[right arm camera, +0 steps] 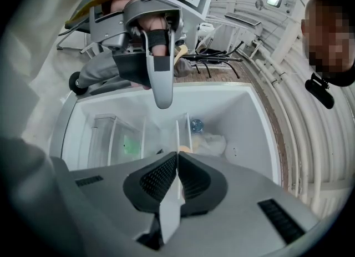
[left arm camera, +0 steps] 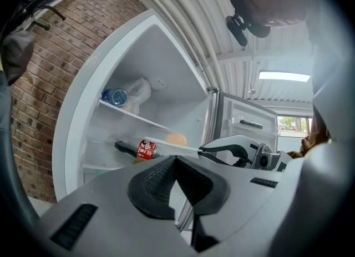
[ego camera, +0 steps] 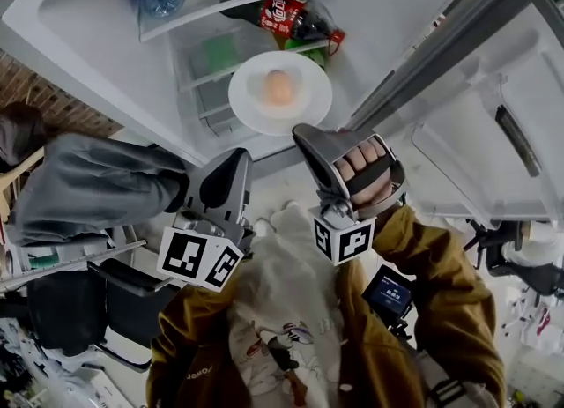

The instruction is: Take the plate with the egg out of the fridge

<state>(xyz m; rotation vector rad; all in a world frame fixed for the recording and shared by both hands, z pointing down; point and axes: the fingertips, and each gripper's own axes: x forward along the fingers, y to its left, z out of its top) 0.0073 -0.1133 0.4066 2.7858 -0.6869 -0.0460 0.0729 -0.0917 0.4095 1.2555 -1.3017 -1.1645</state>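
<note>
At the fridge [ego camera: 106,54], right tool [ego camera: 304,133] clamps plate [ego camera: 251,108]; egg [ego camera: 278,87] sits centred.

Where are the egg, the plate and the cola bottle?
egg [ego camera: 278,87]: head view, middle of its shell.
plate [ego camera: 239,96]: head view, bare left rim.
cola bottle [ego camera: 284,17]: head view, red label.

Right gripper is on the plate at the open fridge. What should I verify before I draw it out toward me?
1. Right gripper shut on the rim of the plate: ok.
2. Egg sits near the plate's middle, away from the rim: ok.
3. Plate held level: cannot tell.
4. Left gripper shut, empty, apart from the plate: ok.
5. Plate clear of the cola bottle behind it: cannot tell.
6. Fridge door swung wide, out of the path: ok.
</note>
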